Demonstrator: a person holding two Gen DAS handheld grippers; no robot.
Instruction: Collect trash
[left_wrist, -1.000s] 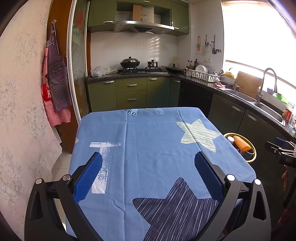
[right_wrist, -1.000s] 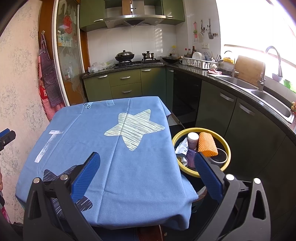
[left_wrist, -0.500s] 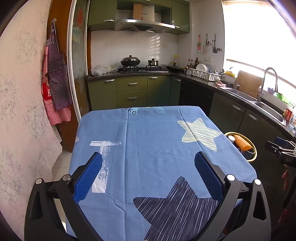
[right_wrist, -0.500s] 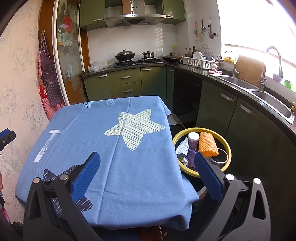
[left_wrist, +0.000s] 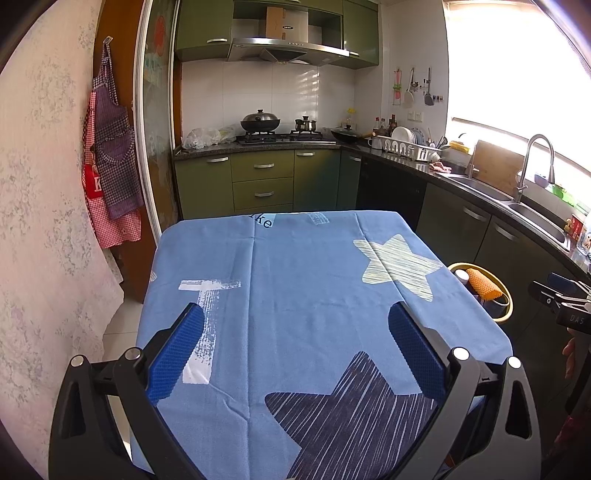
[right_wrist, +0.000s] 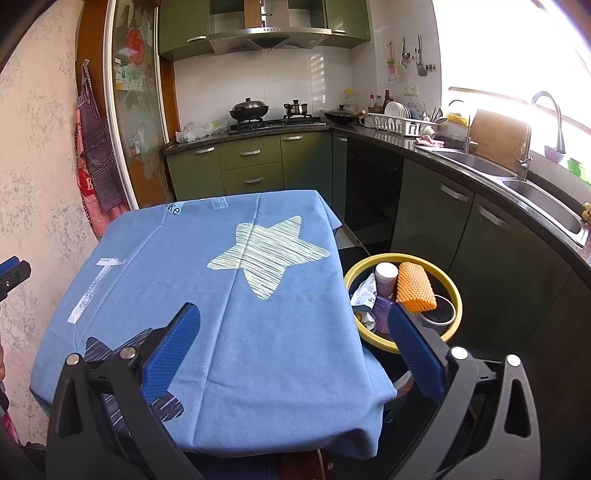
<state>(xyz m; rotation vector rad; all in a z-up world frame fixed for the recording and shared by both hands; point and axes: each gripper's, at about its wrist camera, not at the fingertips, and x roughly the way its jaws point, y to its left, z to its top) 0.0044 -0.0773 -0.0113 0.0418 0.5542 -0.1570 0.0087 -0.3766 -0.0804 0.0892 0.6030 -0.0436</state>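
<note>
Left wrist view: left gripper (left_wrist: 295, 354) wide open, empty, over blue tablecloth (left_wrist: 295, 280); yellow-rimmed bin (left_wrist: 504, 295) at 3 o'clock.
Right wrist view: right gripper (right_wrist: 295, 350) wide open, empty; bin (right_wrist: 454, 291) at 2 o'clock holds orange sponge (right_wrist: 415, 286), bottle (right_wrist: 386, 278), wrapper (right_wrist: 364, 293).

Left gripper (left_wrist: 295, 314) and right gripper (right_wrist: 293, 312), both level and side by side, jaws spread wide, nothing held between the blue pads.
</note>
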